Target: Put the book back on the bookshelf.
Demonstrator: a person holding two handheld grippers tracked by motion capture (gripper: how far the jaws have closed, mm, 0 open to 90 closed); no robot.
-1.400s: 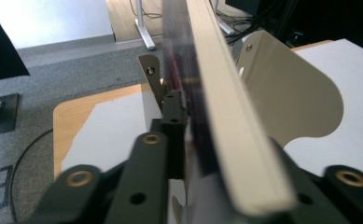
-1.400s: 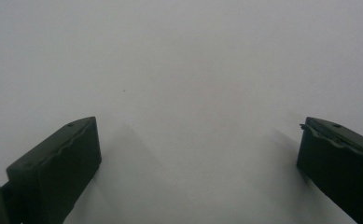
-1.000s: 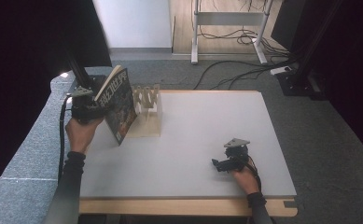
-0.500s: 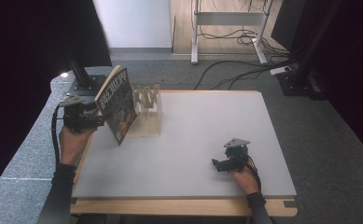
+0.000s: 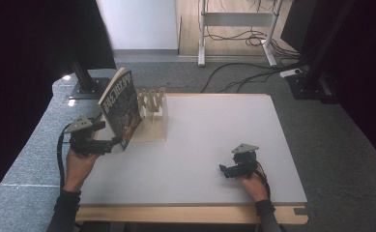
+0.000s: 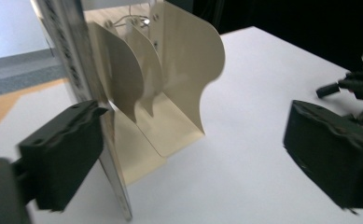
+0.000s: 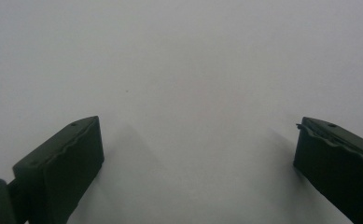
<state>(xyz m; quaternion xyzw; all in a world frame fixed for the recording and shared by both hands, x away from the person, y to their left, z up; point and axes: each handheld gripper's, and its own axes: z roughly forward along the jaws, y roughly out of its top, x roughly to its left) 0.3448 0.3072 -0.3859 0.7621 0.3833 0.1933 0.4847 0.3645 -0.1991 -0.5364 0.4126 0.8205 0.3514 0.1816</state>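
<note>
A book (image 5: 120,107) with a dark illustrated cover stands on edge at the table's left, tilted and leaning on a cream bookend rack (image 5: 152,115). My left gripper (image 5: 110,143) sits low at the book's near bottom corner. Its jaws have just been opening and now stand wide. In the left gripper view (image 6: 193,158) the book's edge (image 6: 74,60) runs just inside the left jaw, unpressed, with the rack (image 6: 184,65) behind it. My right gripper (image 5: 225,170) rests near the table's front right, open over bare tabletop (image 7: 198,163).
The white table (image 5: 214,130) has a wooden rim along its front. Grey carpet surrounds it. A black stand base (image 5: 86,86) sits off the back left corner, with a desk frame and cables (image 5: 243,63) behind. My right gripper (image 6: 356,86) shows far off in the left gripper view.
My left gripper has let go of the book and drawn back toward the person and lower. The book stays leaning on the rack. The right gripper has not moved.
</note>
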